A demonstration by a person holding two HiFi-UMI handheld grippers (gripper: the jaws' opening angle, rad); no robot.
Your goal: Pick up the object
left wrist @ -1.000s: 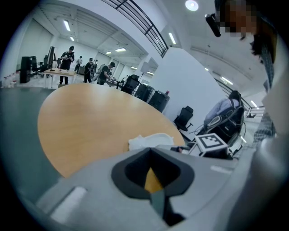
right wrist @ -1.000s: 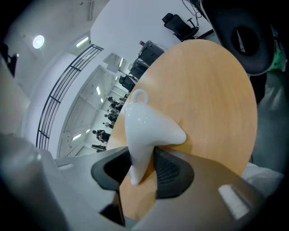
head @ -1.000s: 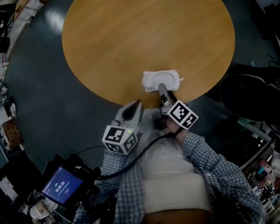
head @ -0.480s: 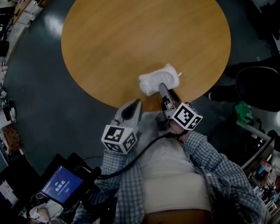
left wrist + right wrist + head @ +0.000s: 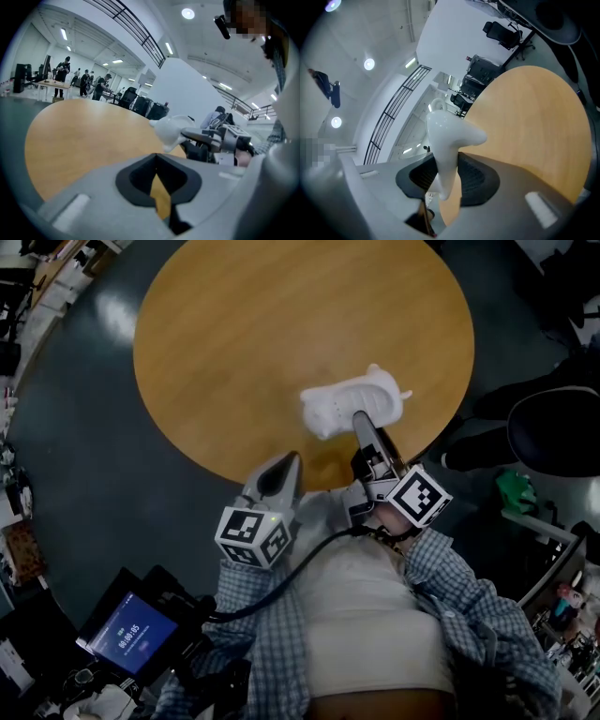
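The head view is dim and underexposed, darkest toward its corners. A pale patch of glare [image 5: 117,307] lies on the dark grey floor [image 5: 84,456], while the round wooden worktop [image 5: 244,324] is evenly lit, without hard shadows. The small glossy white moulded object [image 5: 349,404] is the brightest thing there, its detail washed out. Both gripper views are bright, bent by a fisheye lens and black at the corners. A round ceiling lamp [image 5: 188,13] and white strip lights [image 5: 63,33] bloom overhead. The near foreground is soft and blurred.
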